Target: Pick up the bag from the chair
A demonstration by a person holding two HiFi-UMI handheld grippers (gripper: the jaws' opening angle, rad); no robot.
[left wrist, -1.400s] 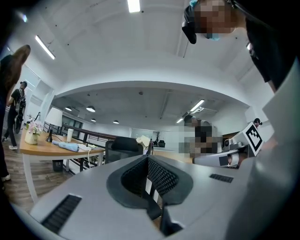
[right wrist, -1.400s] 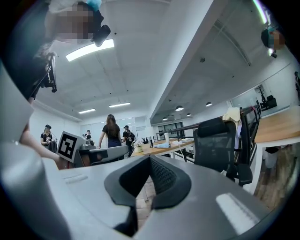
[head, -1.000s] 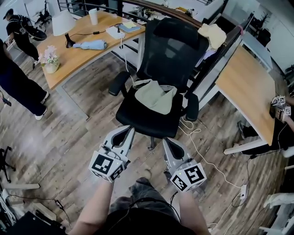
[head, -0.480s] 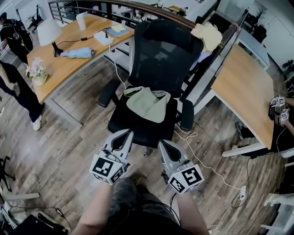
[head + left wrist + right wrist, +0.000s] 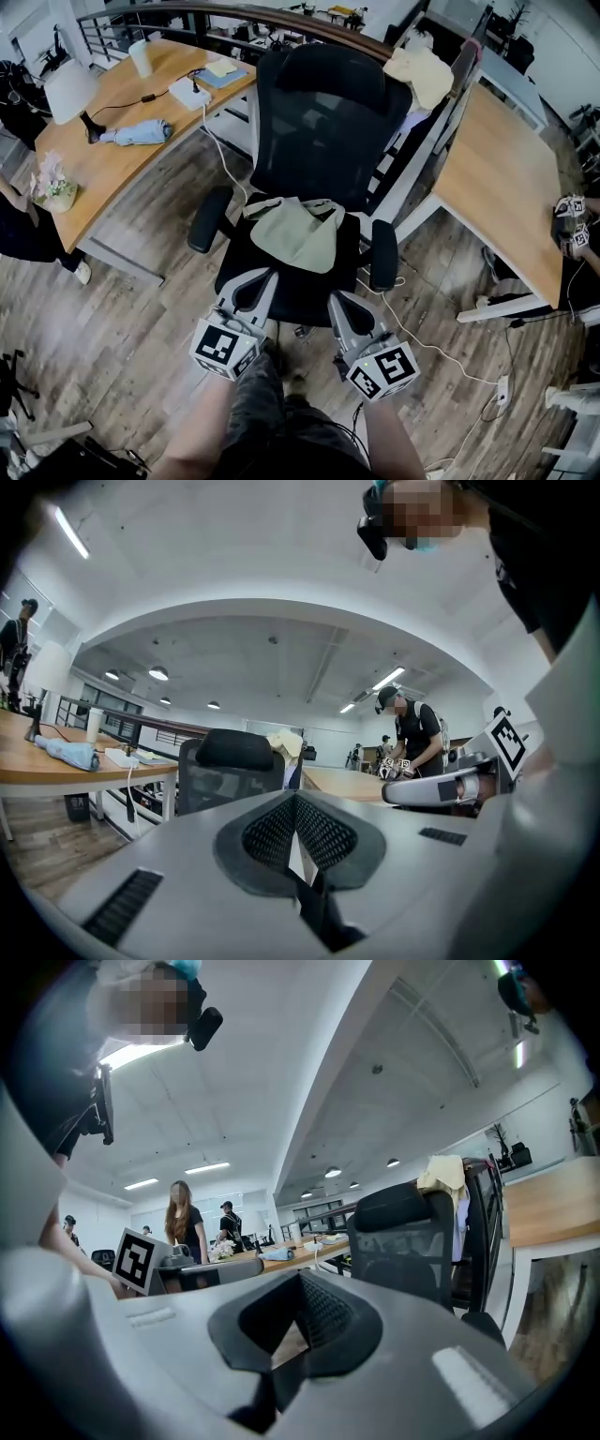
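At lower centre, the left gripper (image 5: 255, 284) and right gripper (image 5: 343, 306), jaws closed and empty, point at the bag (image 5: 298, 236) on the chair (image 5: 319, 131).

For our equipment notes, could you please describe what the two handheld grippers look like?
The left gripper and right gripper are both light grey and taper towards jaws with dark, ribbed inner faces. Each carries a white cube printed with black square markers.

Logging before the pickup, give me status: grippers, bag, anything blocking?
Left gripper and right gripper shut, empty, at the seat's front edge. Bag slumped on the chair seat, untouched. Armrests flank it; nothing lies between.
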